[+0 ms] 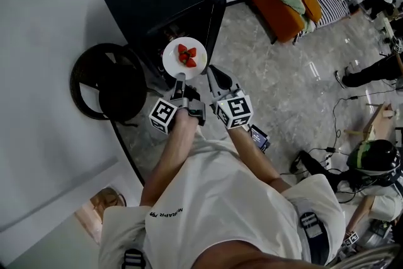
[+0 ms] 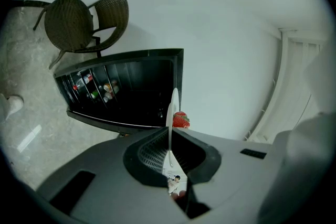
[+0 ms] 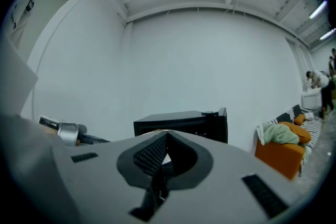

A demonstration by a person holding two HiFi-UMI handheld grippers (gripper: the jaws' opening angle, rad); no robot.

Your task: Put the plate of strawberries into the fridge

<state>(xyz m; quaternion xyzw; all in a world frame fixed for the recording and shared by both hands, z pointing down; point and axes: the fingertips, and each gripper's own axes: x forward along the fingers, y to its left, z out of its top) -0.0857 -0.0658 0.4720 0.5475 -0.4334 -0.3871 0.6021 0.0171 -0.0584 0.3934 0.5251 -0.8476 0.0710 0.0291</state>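
Note:
A white plate (image 1: 184,58) with red strawberries (image 1: 187,55) hangs in front of the open black fridge (image 1: 157,0). My left gripper (image 1: 179,77) is shut on the plate's near rim. In the left gripper view the plate (image 2: 172,113) shows edge-on between the shut jaws of the left gripper (image 2: 169,152), with one strawberry (image 2: 181,120) beside it. Behind it the fridge (image 2: 136,97) stands open, with bottles (image 2: 94,86) inside. Just right of the plate, my right gripper (image 1: 213,74) is shut with nothing in it. Its own view shows the right gripper (image 3: 167,139) facing the fridge (image 3: 181,124).
A dark wicker chair (image 1: 107,82) stands left of the fridge against the white wall. An orange sofa (image 1: 286,6) with clothes on it sits at the back right. Cables (image 1: 343,116) and other people (image 1: 371,173) are on the marble floor to the right.

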